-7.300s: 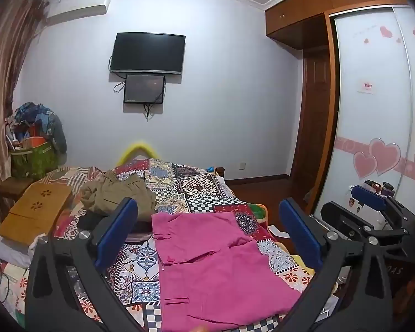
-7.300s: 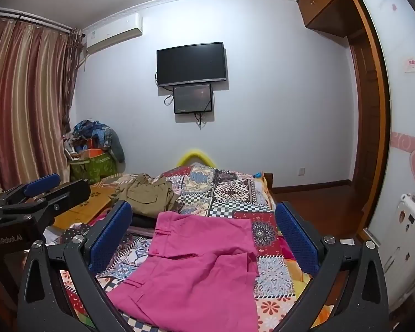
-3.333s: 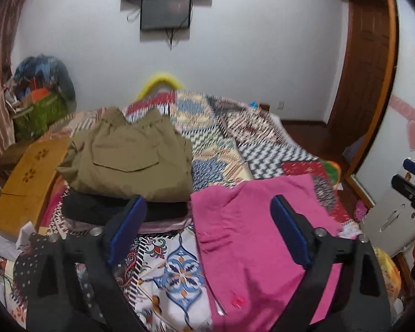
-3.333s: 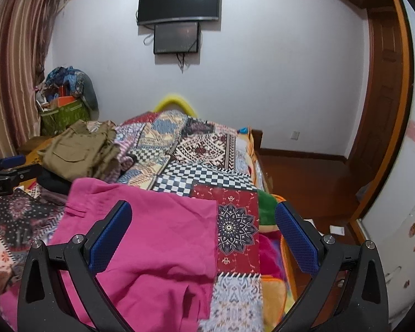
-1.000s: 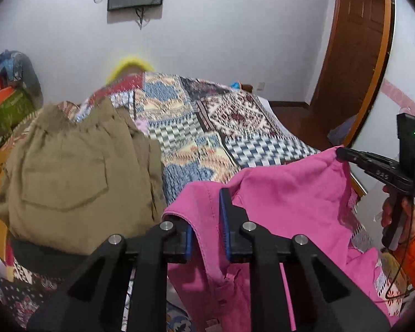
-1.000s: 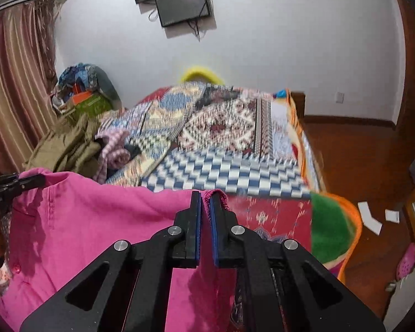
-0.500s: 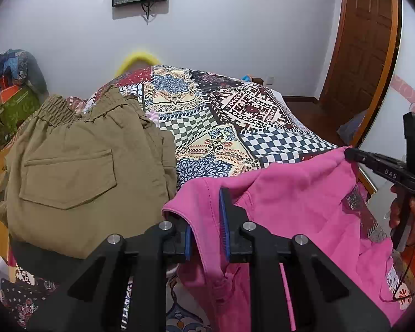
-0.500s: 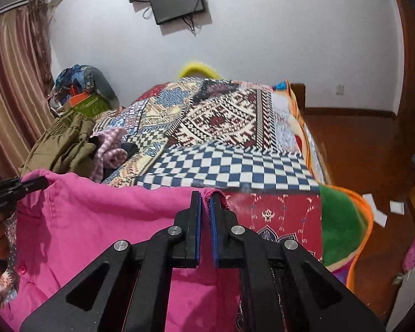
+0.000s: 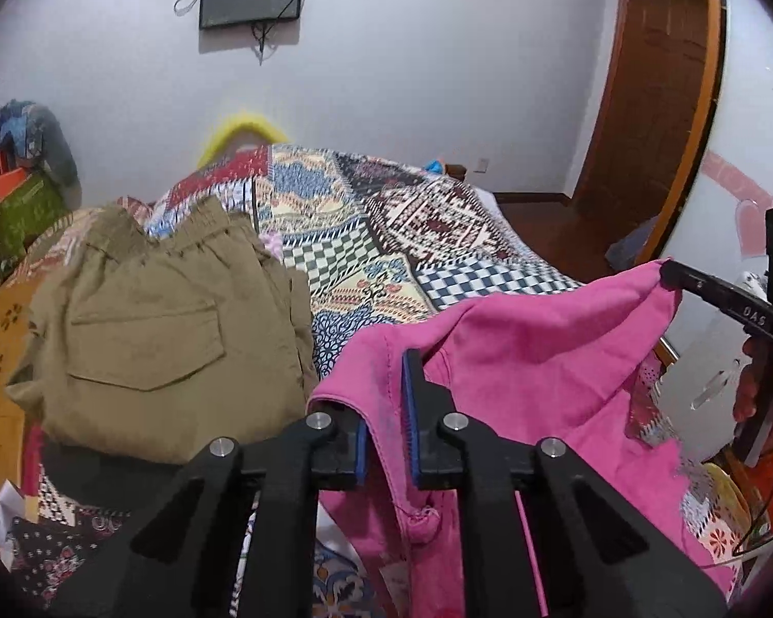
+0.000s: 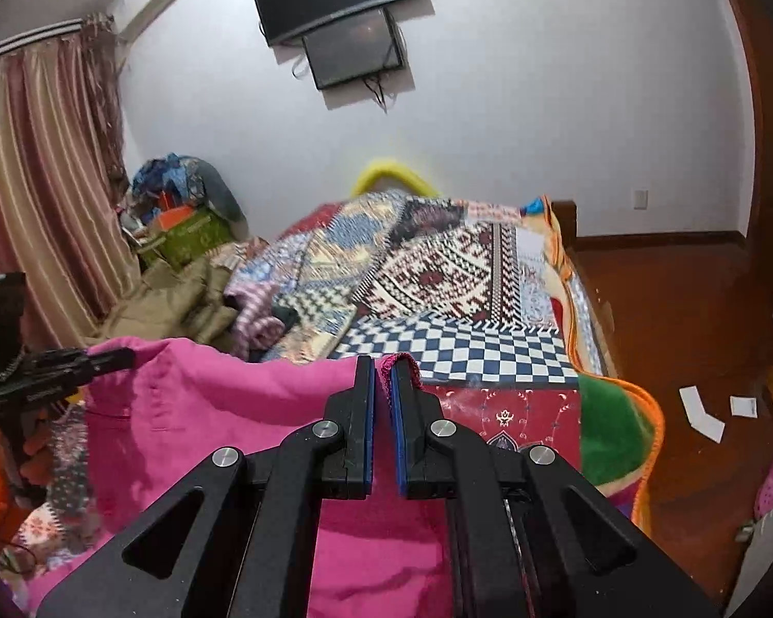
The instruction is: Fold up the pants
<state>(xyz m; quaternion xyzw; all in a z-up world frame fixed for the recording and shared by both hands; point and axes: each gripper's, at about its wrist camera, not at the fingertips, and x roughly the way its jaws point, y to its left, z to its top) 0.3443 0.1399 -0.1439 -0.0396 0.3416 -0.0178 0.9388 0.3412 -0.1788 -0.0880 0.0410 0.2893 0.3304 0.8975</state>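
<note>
Pants (image 9: 531,355) pinched; curtain (image 10: 36,195) right-view only.

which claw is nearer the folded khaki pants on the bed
Left. The left claw, shut on the pink pants, sits right beside the khaki pants; the right claw grips the pink pants' far corner.

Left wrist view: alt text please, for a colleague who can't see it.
The left gripper is shut on a corner of the pink cotton pants, lifted above the patchwork quilt; the right gripper pinches the far corner. Folded khaki pants lie left.
</note>
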